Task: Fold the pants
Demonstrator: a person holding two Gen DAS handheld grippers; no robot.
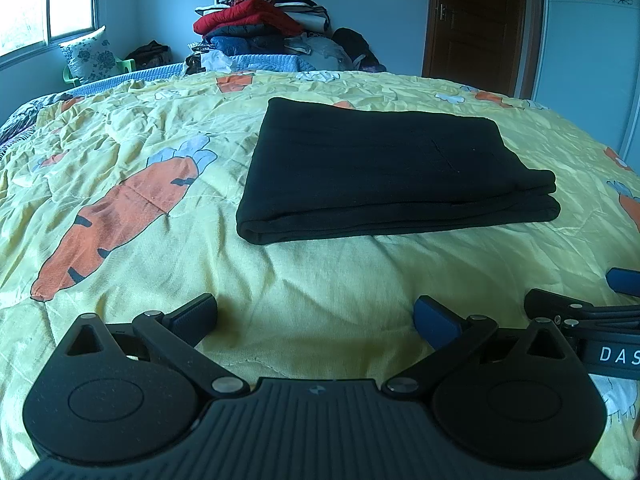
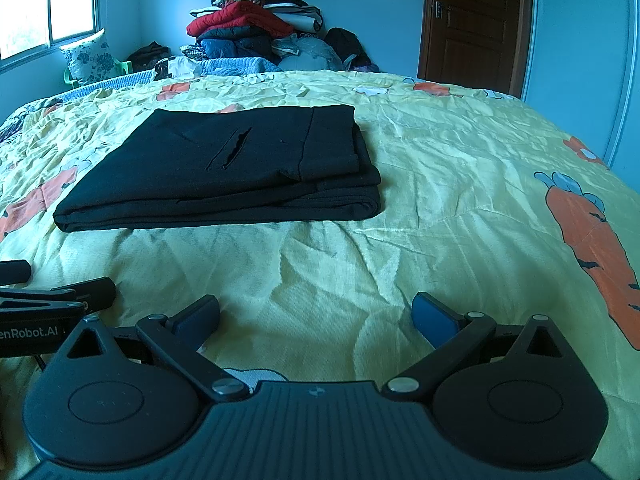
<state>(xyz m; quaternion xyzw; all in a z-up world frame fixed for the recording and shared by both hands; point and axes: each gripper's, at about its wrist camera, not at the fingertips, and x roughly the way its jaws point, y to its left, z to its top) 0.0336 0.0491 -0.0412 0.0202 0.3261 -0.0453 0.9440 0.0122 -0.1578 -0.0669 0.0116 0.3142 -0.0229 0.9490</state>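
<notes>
The black pants (image 1: pixel 384 168) lie folded into a flat rectangle on the yellow carrot-print bedspread (image 1: pixel 320 280). In the right wrist view the pants (image 2: pixel 224 168) show a pocket slit on top. My left gripper (image 1: pixel 316 316) is open and empty, low over the bedspread, well short of the pants' near edge. My right gripper (image 2: pixel 316 316) is open and empty too, beside the left one. The right gripper's fingers (image 1: pixel 560 304) show at the right edge of the left wrist view. The left gripper's fingers (image 2: pixel 92 288) show at the left edge of the right wrist view.
A pile of clothes and blankets (image 1: pixel 260 20) is stacked at the far side of the bed. A floral pillow (image 1: pixel 88 54) leans under the window at the left. A brown door (image 1: pixel 480 20) stands at the far right.
</notes>
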